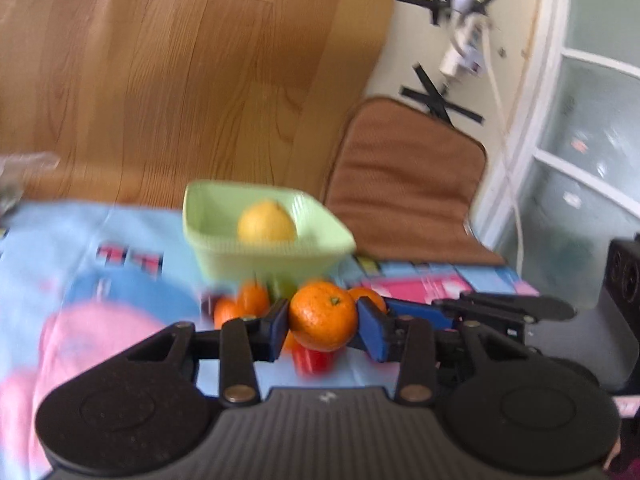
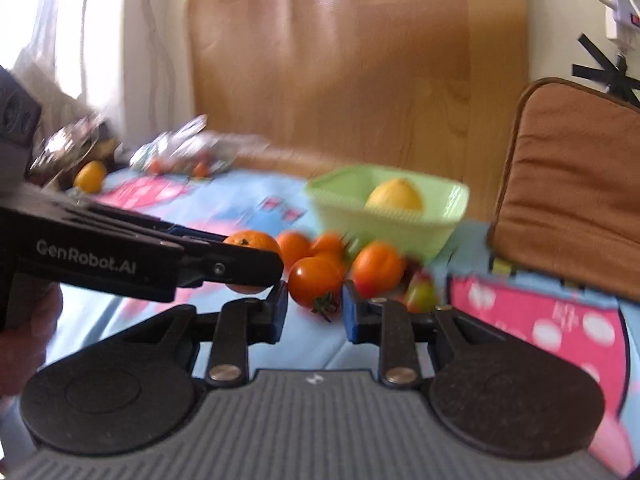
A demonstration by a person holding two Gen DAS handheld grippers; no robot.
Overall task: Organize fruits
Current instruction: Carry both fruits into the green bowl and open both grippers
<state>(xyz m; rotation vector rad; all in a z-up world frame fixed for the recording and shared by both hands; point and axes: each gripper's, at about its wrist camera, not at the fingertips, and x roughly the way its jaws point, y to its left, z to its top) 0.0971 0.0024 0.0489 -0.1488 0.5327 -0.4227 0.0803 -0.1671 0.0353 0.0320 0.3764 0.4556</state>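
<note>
Mandarin point(image 1: 323, 316), stem toward the camera, sits pinched in the left gripper point(image 1: 322, 322); right gripper point(image 2: 314, 308) pinches a tomato point(image 2: 314, 283) (stem down).

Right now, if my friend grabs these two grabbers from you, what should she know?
Left gripper: fingers shut on a mandarin, lifted off the cloth.
Right gripper: fingers shut on an orange tomato.
Green basket: holds only a lemon.
Left to do: drop both fruits in, then clear the pile of orange fruit in front of the basket. One more yellow fruit lies at the far left.
</note>
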